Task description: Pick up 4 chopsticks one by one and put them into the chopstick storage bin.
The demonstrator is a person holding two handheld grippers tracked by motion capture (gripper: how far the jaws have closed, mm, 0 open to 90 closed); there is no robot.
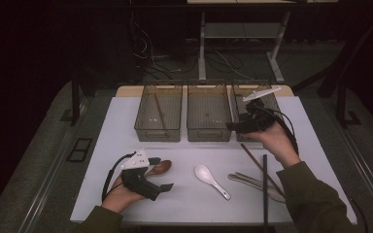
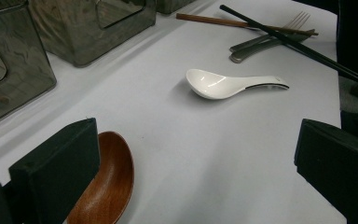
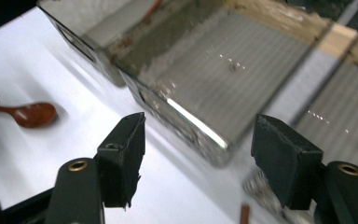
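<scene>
The left tongs (image 2: pixel 186 172) gape wide beside the wooden spoon (image 2: pixel 105 184) lying at their left jaw; right tongs (image 3: pixel 200 158) gape empty over the bin (image 3: pixel 223 84); closing off-centre could skid the spoon away.

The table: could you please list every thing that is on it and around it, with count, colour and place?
table: 1, white top, centre of the high view
bins: 3, clear smoky grey, in a row at the far edge of the table
chopstick in bin: 1, brown, in the left bin
wooden spoon: 1, reddish brown, near left, beside the left gripper
ceramic spoon: 1, white, near centre
fork and metal cutlery: count unclear, silver, near right
loose chopsticks: 2, one black, one brown, crossing the metal cutlery
desk legs and cables: dark floor behind the table
left gripper: 1, black, jaws open, at the wooden spoon
right gripper: 1, black, jaws open, at the right bin's near edge
</scene>
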